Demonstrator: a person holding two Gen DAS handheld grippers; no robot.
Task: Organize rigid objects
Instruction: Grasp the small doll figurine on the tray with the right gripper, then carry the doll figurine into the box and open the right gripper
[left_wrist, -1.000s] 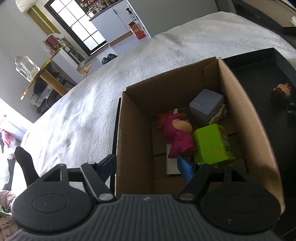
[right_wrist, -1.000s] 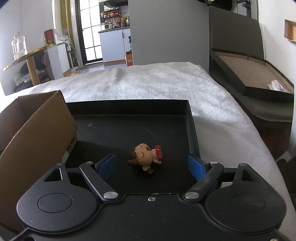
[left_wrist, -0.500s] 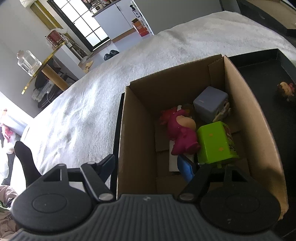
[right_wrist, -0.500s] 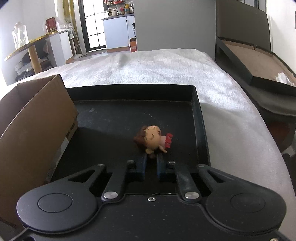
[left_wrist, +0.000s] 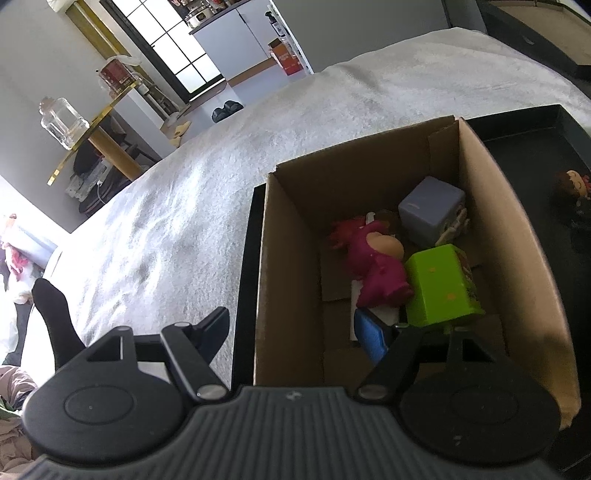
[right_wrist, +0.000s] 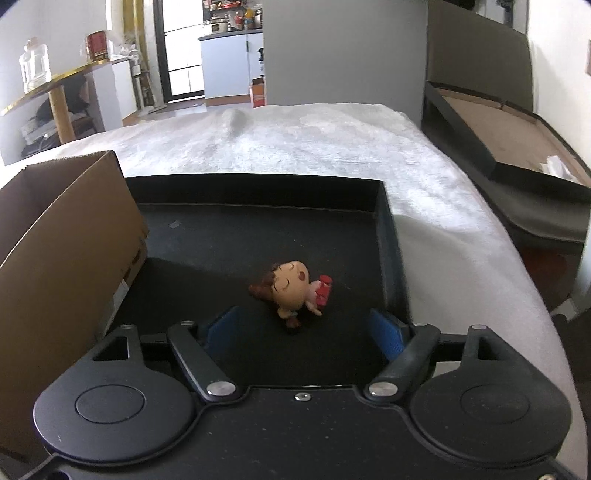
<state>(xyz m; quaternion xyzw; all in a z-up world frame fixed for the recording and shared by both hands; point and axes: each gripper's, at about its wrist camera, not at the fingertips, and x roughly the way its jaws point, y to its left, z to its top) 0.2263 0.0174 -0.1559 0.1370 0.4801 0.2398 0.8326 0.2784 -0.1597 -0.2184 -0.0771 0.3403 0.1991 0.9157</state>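
Right wrist view: the right hand-held gripper (right_wrist: 303, 330) hangs low over a black tray (right_wrist: 384, 225) on a bed covered with a white blanket (right_wrist: 295, 140).
Right jaws: apart and opening, nothing pressed between the blue pads (right_wrist: 384, 334).
Figurine: a small doll (right_wrist: 291, 288) with brown hair and a red outfit lies on its side on the tray floor, just ahead of the pads and between their lines, touching neither.
Box, from the right: the cardboard box (right_wrist: 70, 236) stands at the tray's left, its brown wall rising beside the doll.
Left wrist view: the left hand-held gripper (left_wrist: 295, 328) straddles the near left wall of the cardboard box (left_wrist: 517, 258), one finger outside over the blanket, the blue-padded one inside.
Left jaws: spread wide, gripping nothing.
Box contents: a magenta figure (left_wrist: 373, 258), a lime-green cube (left_wrist: 439, 284) and a grey-lilac cube (left_wrist: 432, 206) lie close together on the bottom.
Far right of that view: the doll (left_wrist: 570, 184) sits on the tray, outside the box.
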